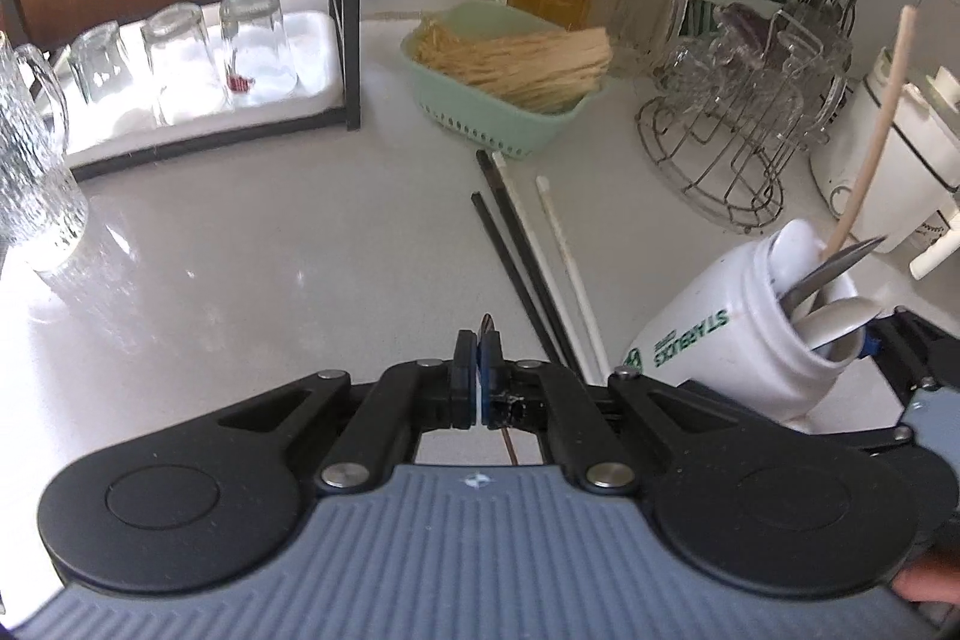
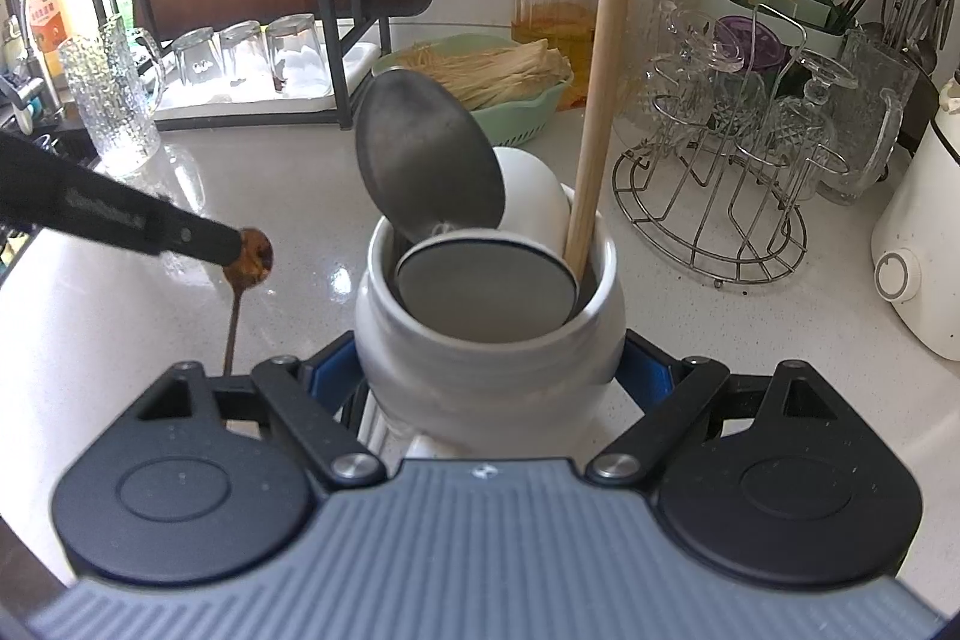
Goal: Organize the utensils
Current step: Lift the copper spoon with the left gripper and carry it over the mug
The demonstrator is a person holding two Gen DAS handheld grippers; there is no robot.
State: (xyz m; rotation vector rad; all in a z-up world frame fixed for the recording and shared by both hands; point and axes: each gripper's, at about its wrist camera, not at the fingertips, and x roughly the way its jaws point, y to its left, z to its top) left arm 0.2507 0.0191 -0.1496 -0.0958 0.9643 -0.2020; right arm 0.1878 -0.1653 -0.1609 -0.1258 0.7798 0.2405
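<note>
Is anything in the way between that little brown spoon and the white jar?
Nothing visible stands in the gap: only bare counter lies between the brown spoon, pinched in the left gripper, and the white jar. The jar's mouth is crowded with two metal spoons, a white spoon and a wooden stick.

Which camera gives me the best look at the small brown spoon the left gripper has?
Right wrist view: the brown spoon shows bowl and handle, pinched by the left gripper. Left wrist view shows only slivers of it behind the shut pads.

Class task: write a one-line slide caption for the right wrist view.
Right gripper clamps a white jar of spoons while the left gripper holds a small brown spoon beside it.
</note>
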